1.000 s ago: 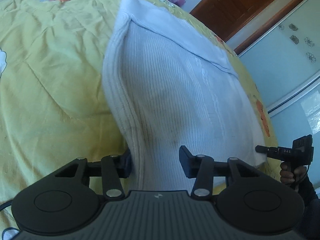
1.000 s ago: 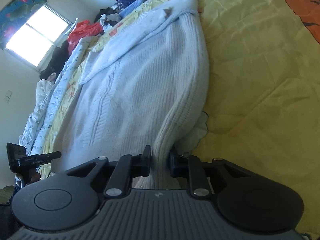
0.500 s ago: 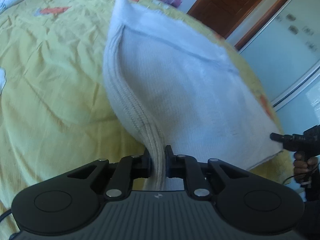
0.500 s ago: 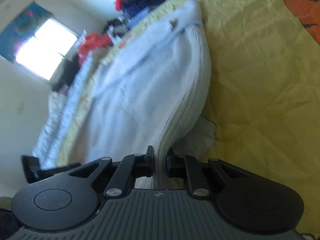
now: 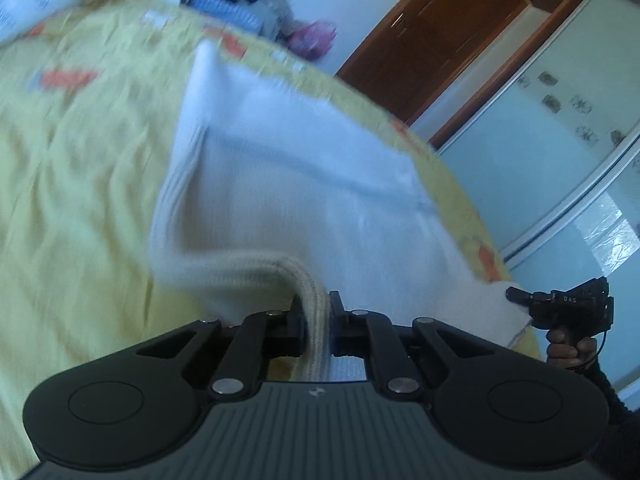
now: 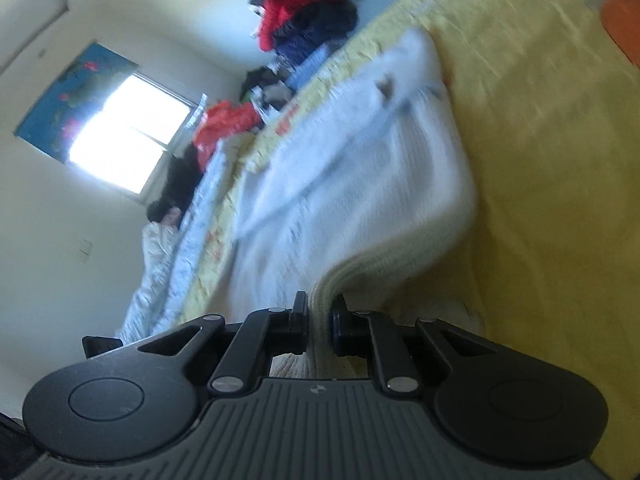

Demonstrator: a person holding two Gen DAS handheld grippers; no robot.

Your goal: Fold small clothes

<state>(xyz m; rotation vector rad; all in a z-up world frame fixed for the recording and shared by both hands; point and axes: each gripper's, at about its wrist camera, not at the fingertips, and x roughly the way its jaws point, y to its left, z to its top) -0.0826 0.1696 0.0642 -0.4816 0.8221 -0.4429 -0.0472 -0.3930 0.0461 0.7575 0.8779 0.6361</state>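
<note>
A ribbed knit white sweater (image 5: 304,196) lies on a matt, creased yellow cloth bedspread (image 5: 80,184).

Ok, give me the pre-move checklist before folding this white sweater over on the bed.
1. Left gripper clamped on the ribbed hem: ok.
2. Right gripper clamped on the hem at the sweater's other side: ok.
3. Near edge of the white sweater raised off the yellow bedspread: ok.
4. Far end lying on the bed: ok.
5. Sleeves tucked flat: cannot tell, frames blurred.
6. Clothes pile apart from the sweater: ok.
</note>
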